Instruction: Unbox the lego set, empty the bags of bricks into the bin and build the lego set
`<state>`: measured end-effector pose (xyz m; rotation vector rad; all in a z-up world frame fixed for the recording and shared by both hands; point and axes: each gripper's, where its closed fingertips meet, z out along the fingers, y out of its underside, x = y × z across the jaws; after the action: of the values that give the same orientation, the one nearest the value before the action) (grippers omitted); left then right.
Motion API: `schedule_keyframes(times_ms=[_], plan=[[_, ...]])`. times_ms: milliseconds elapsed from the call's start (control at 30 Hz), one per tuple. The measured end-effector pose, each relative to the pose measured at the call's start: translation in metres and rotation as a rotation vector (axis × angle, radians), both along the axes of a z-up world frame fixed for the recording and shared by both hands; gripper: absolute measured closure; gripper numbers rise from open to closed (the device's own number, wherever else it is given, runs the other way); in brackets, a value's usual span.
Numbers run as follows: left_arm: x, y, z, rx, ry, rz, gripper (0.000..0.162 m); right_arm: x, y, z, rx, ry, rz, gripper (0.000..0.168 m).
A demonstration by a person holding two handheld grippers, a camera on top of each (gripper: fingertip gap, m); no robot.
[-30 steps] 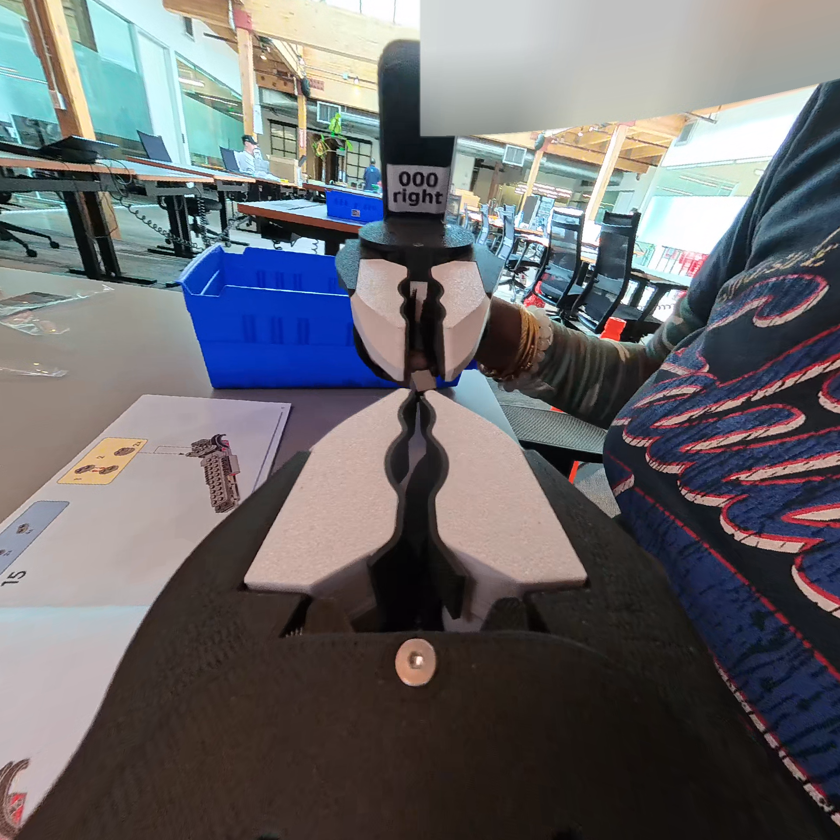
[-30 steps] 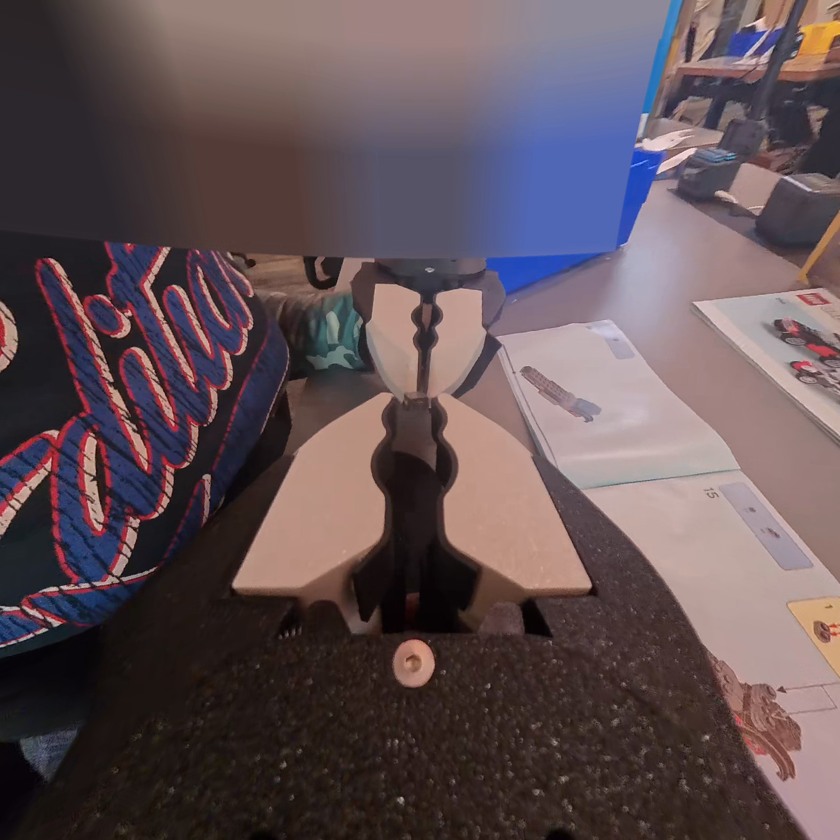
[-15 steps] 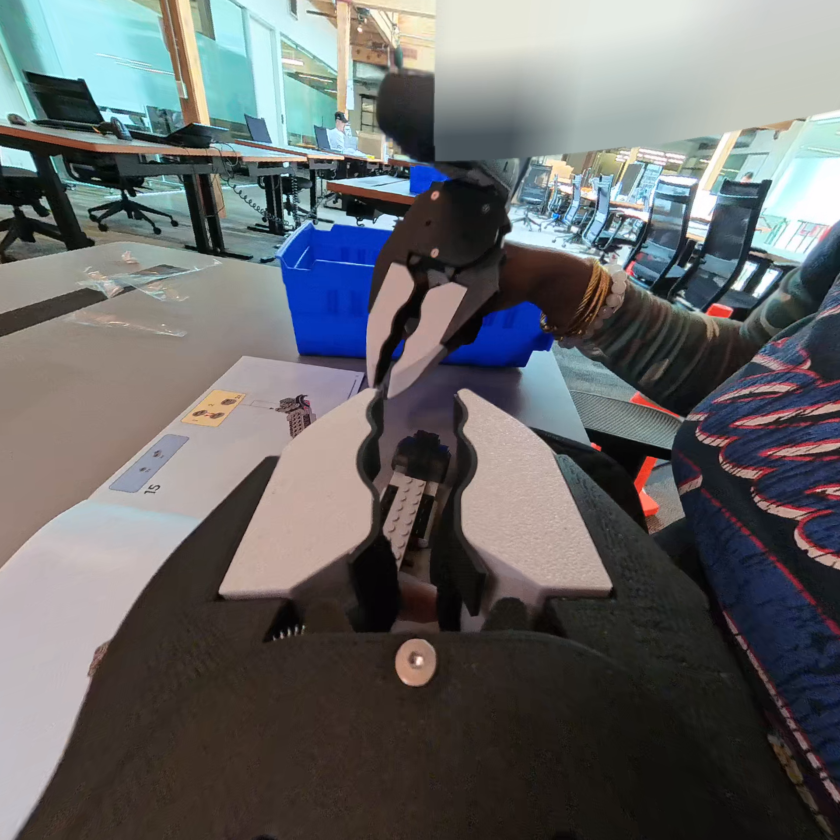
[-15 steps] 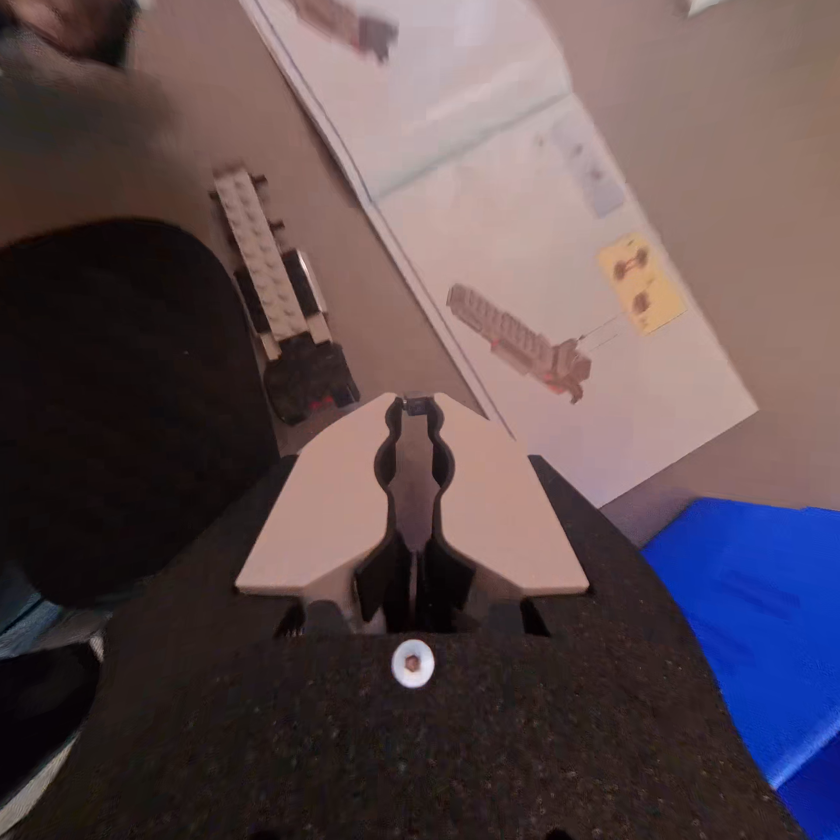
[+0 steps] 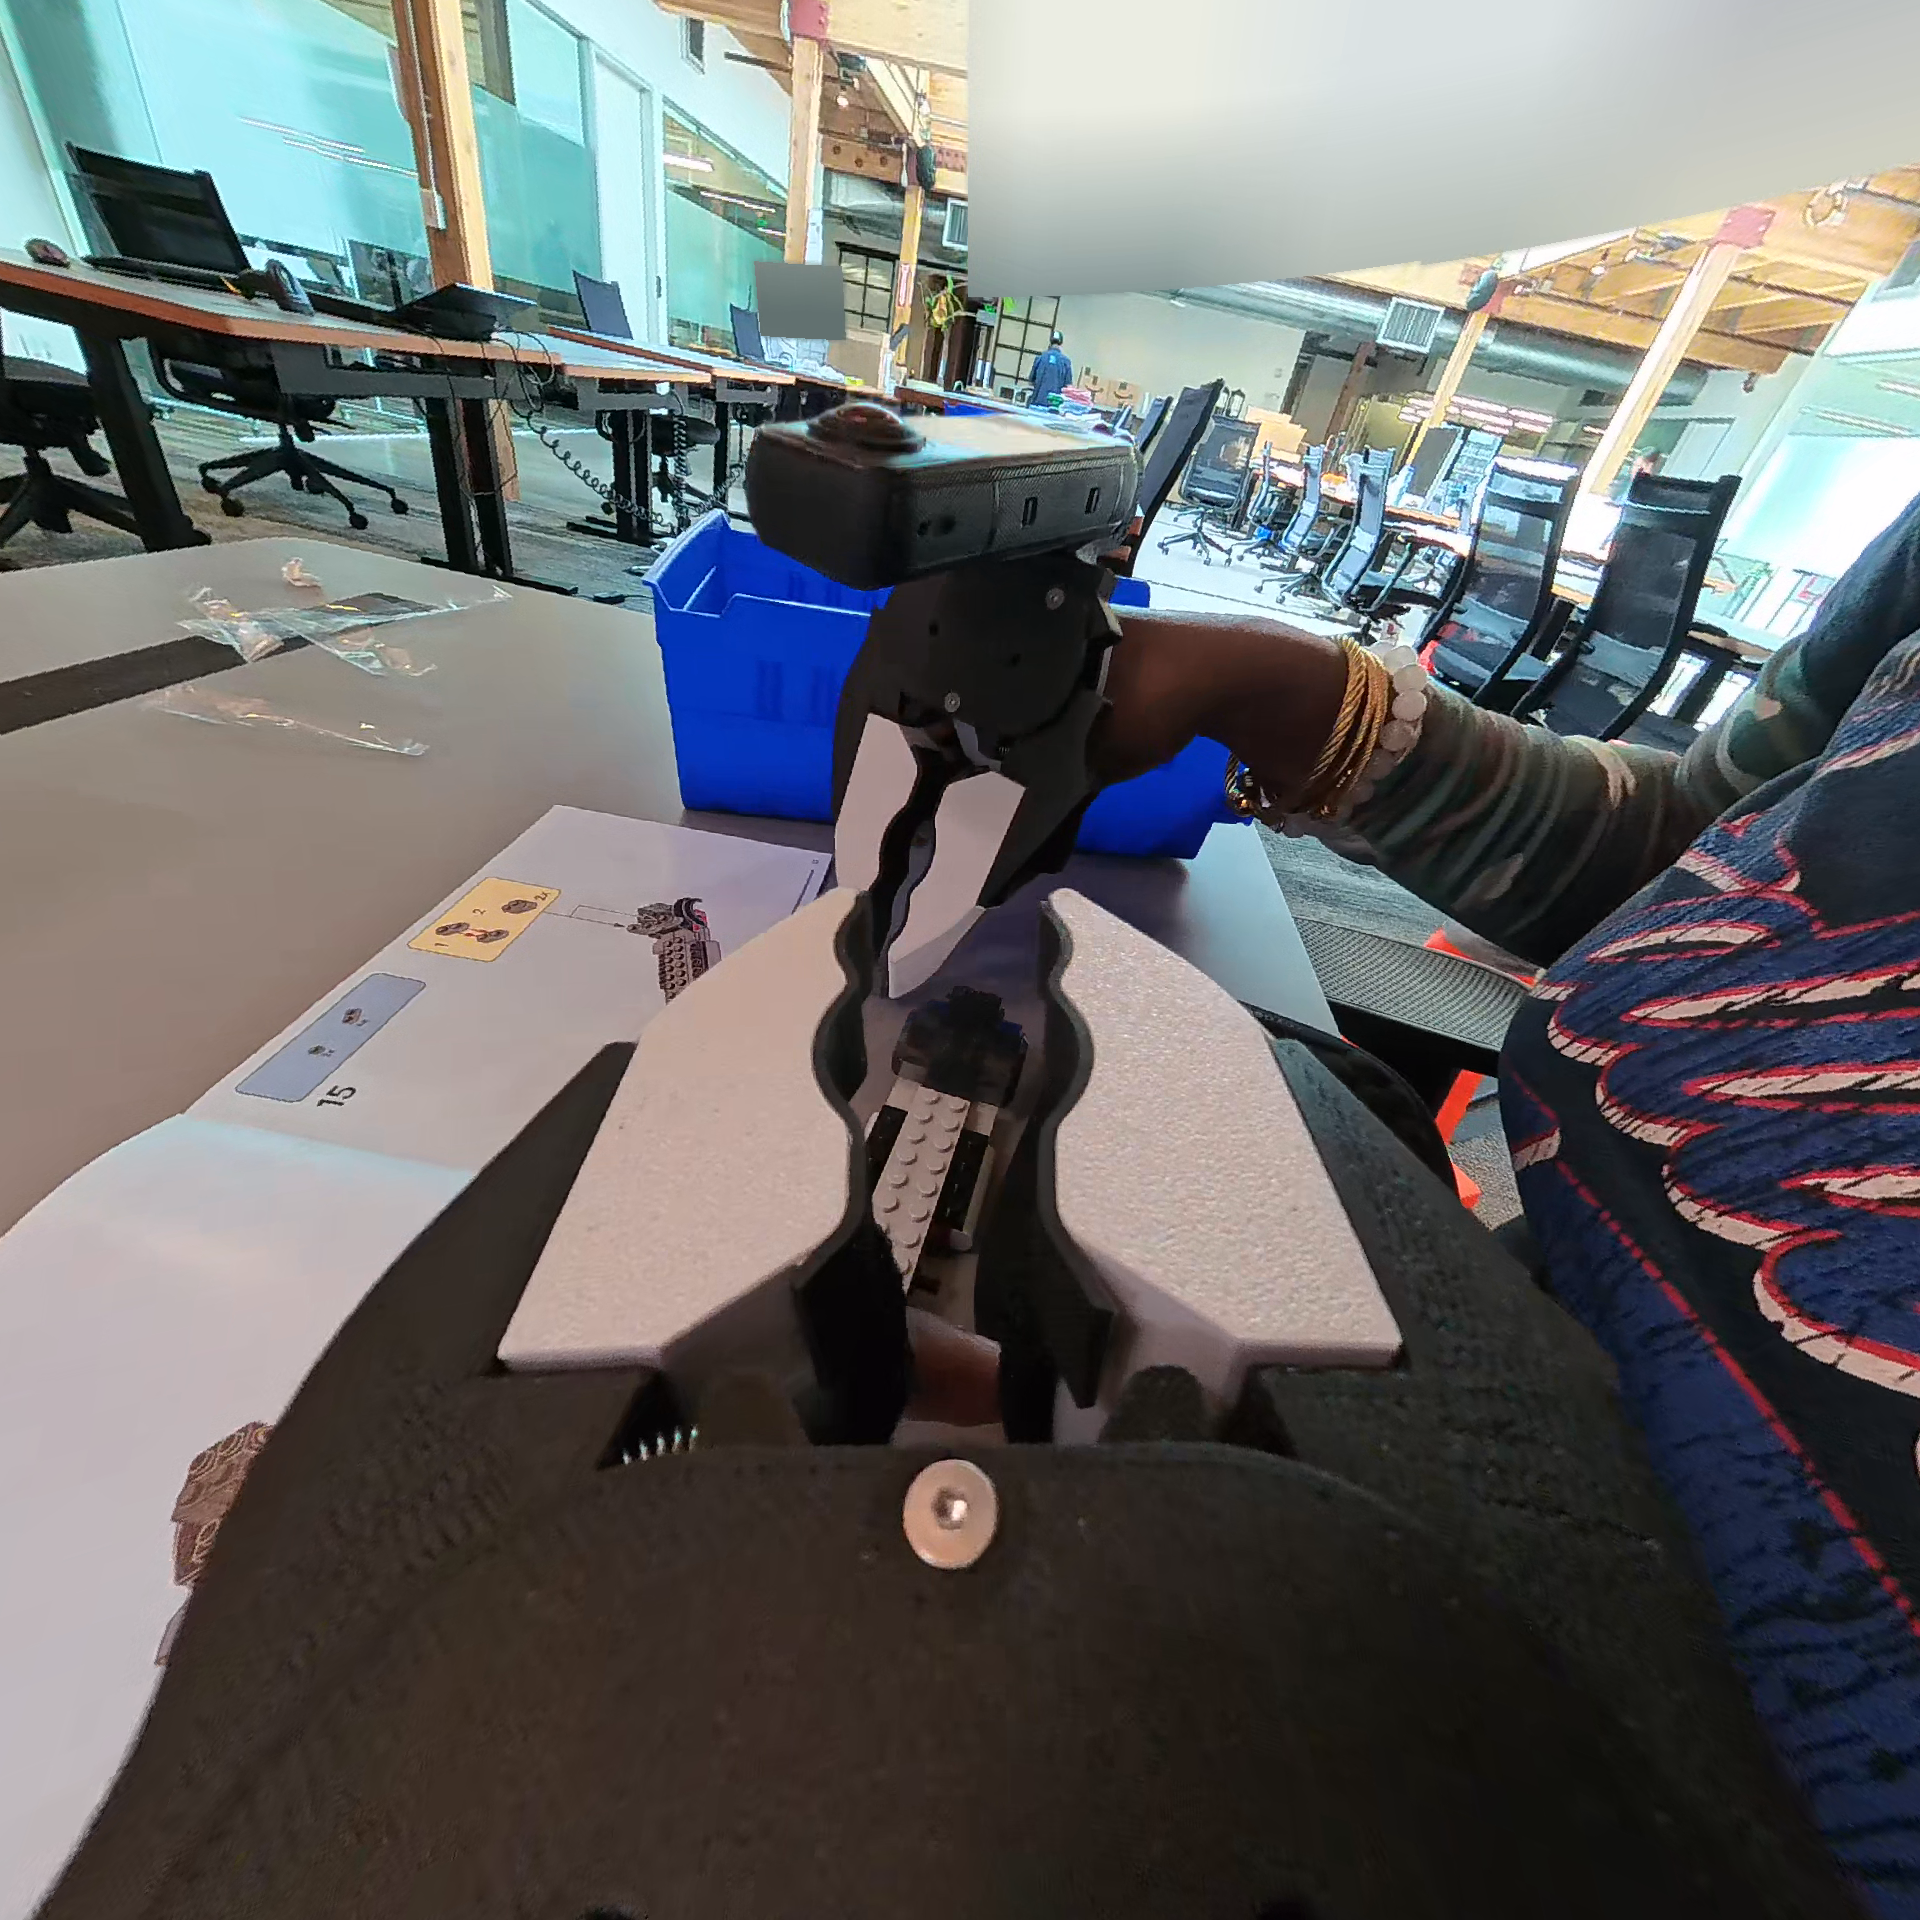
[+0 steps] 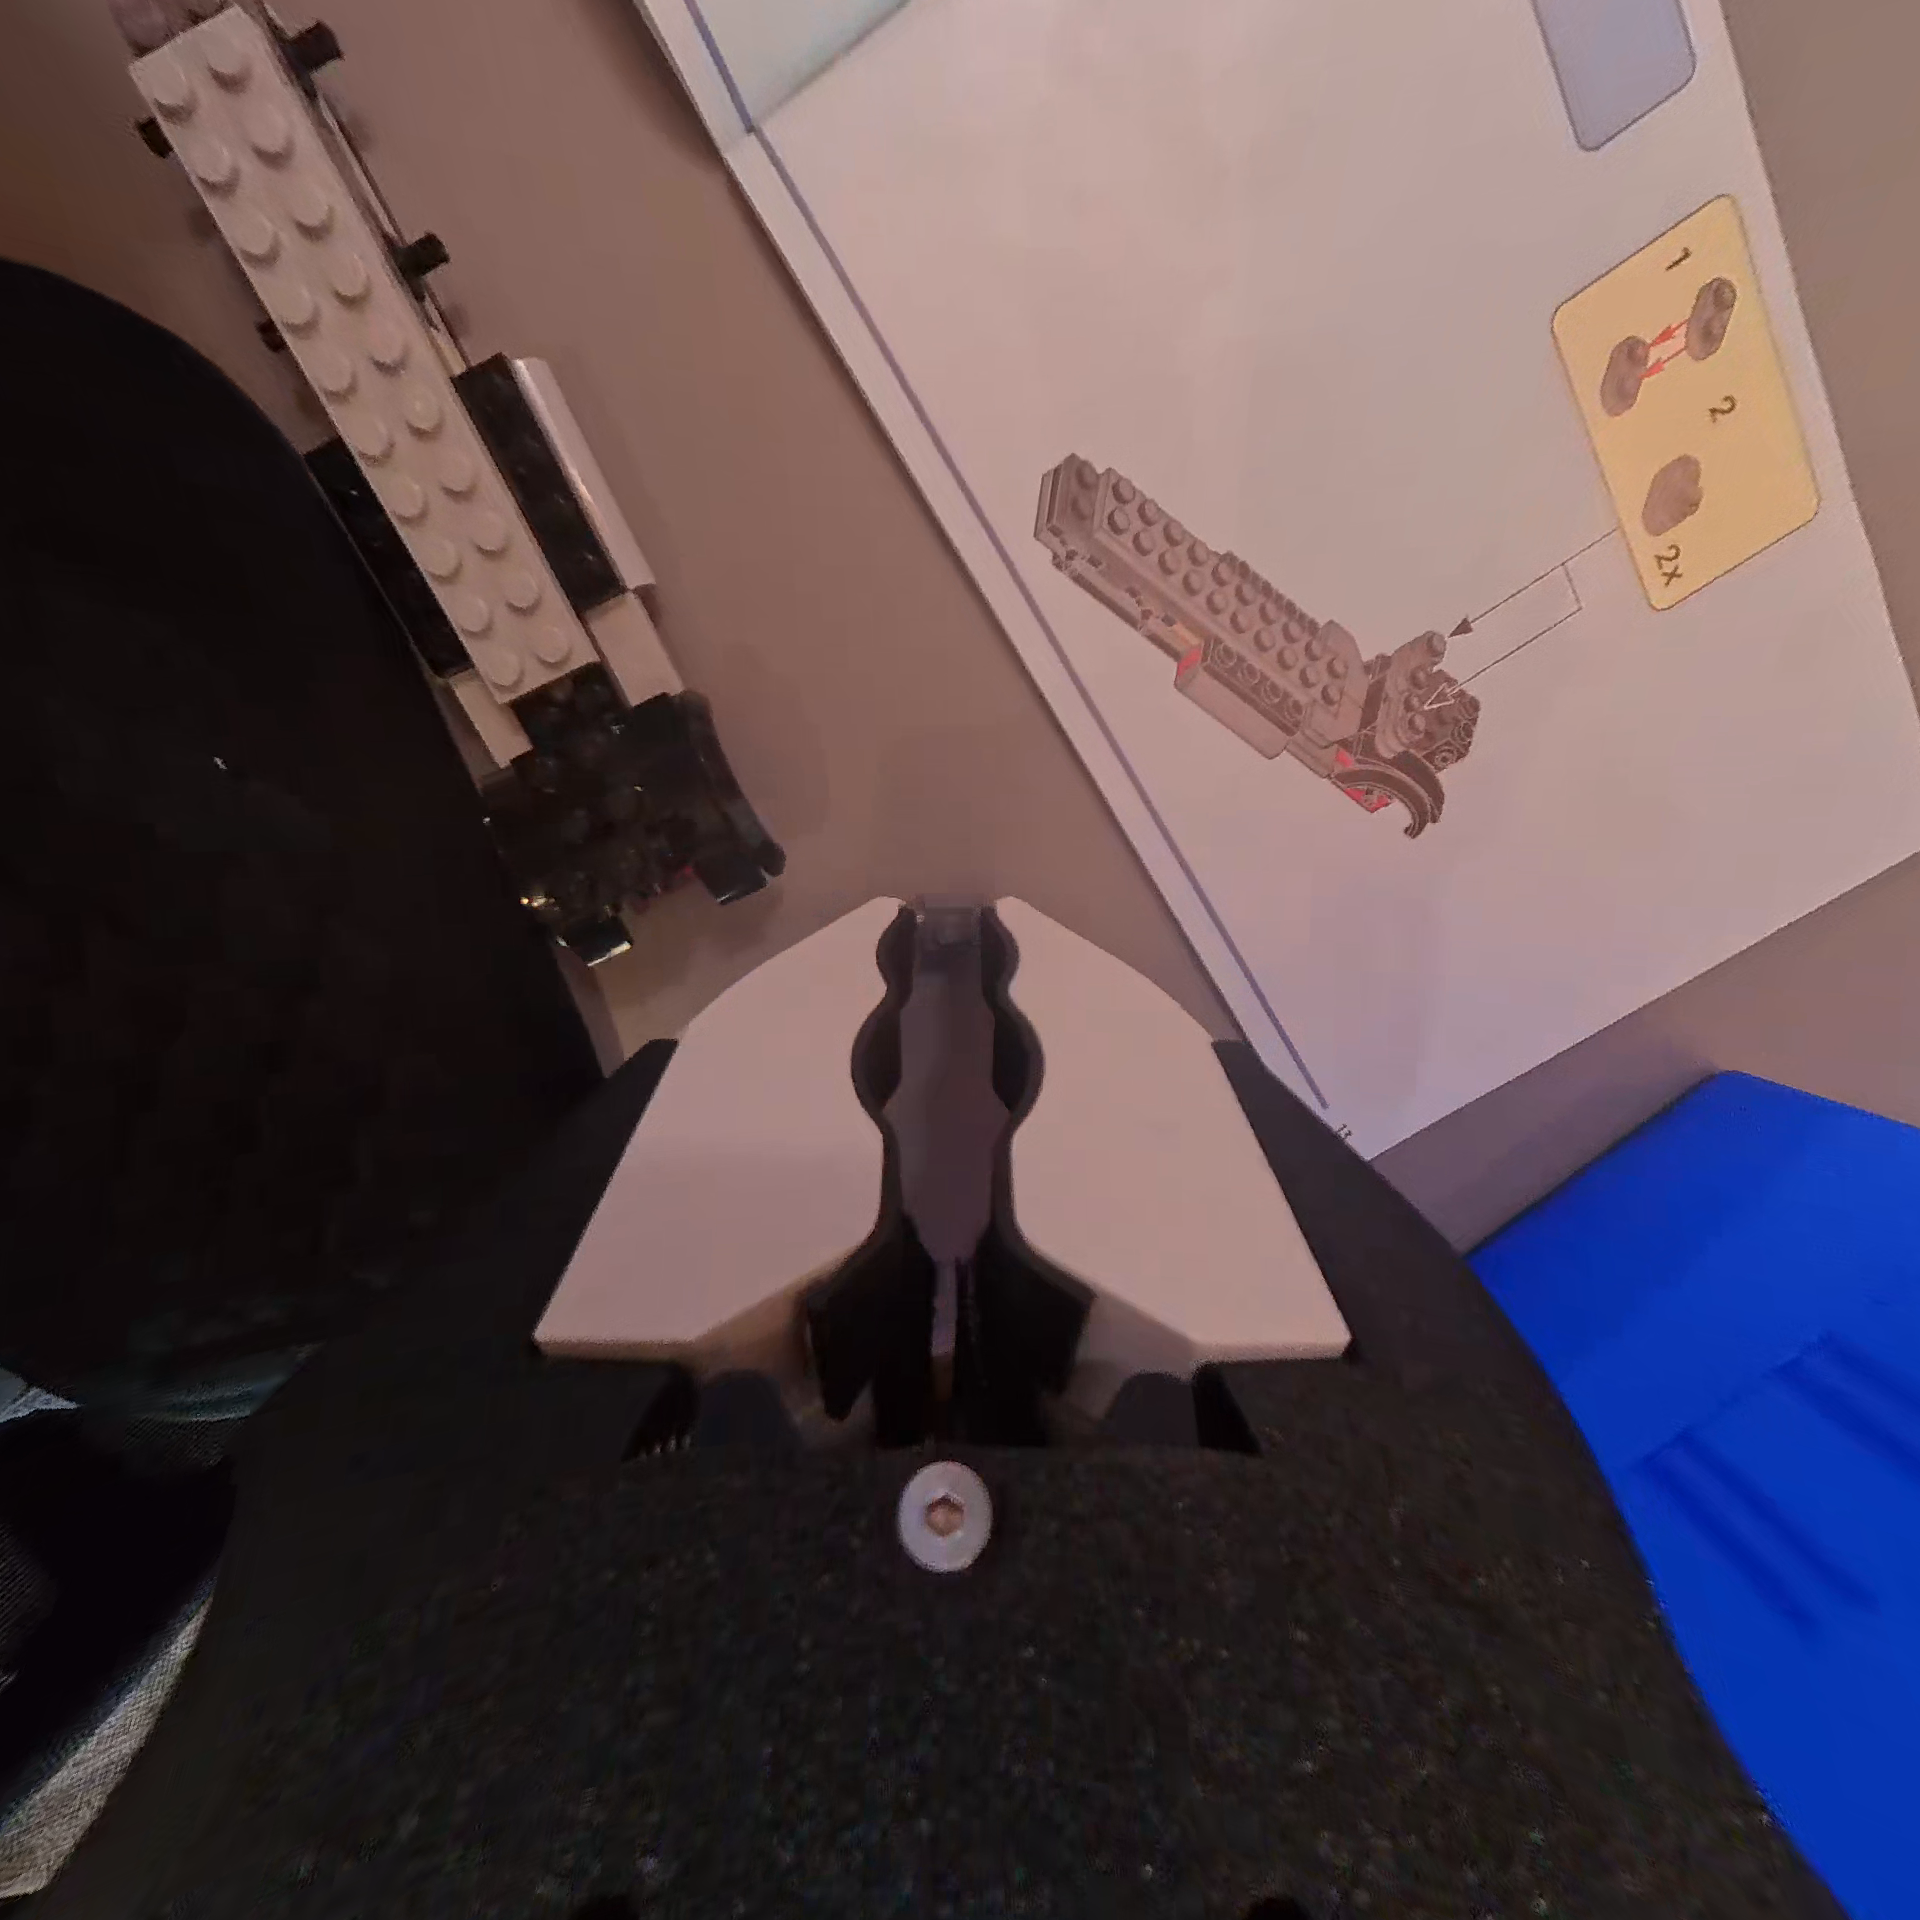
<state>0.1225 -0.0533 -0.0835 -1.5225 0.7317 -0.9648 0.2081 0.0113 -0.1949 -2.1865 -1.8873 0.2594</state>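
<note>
The partly built lego model (image 5: 935, 1132), a long white studded plate on black bricks, lies on the grey table and shows through the gap of my open left gripper (image 5: 951, 914). In the right wrist view the model (image 6: 416, 468) lies at upper left, beside the left gripper's black body (image 6: 156, 727). My right gripper (image 6: 948, 920) is shut on a small grey piece (image 6: 948, 925) at its fingertips and points down at the table just past the model's black end. In the left wrist view the right gripper (image 5: 904, 966) hangs over the model.
The open instruction booklet (image 5: 468, 997) lies left of the model; it also shows in the right wrist view (image 6: 1299, 364). A blue bin (image 5: 748, 707) stands behind it (image 6: 1714, 1403). Empty plastic bags (image 5: 291, 644) lie far left. The person's torso (image 5: 1714, 1143) is at the right. Across from one pair of fingers to the other is roughly 15 cm.
The grippers were tip to tip a second ago. My left gripper has opened and the model now lies on the table. My right gripper has swung up and points down, still holding the small piece.
</note>
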Motion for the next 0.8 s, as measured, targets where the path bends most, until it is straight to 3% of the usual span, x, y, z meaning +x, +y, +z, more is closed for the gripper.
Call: schedule_keyframes(times_ms=[333, 567, 800], plan=[[0.0, 0.002, -0.003, 0.0, 0.017, 0.014, 0.132, -0.009, 0.002, 0.029, 0.059, 0.157, -0.075, 0.136], [0.005, 0.002, -0.013, -0.003, 0.091, 0.016, 0.132, -0.013, -0.008, 0.103, 0.174, 0.506, -0.11, 0.128], [0.012, -0.008, -0.022, -0.01, 0.193, -0.015, 0.129, 0.024, -0.015, 0.169, 0.258, 0.812, -0.169, 0.112]])
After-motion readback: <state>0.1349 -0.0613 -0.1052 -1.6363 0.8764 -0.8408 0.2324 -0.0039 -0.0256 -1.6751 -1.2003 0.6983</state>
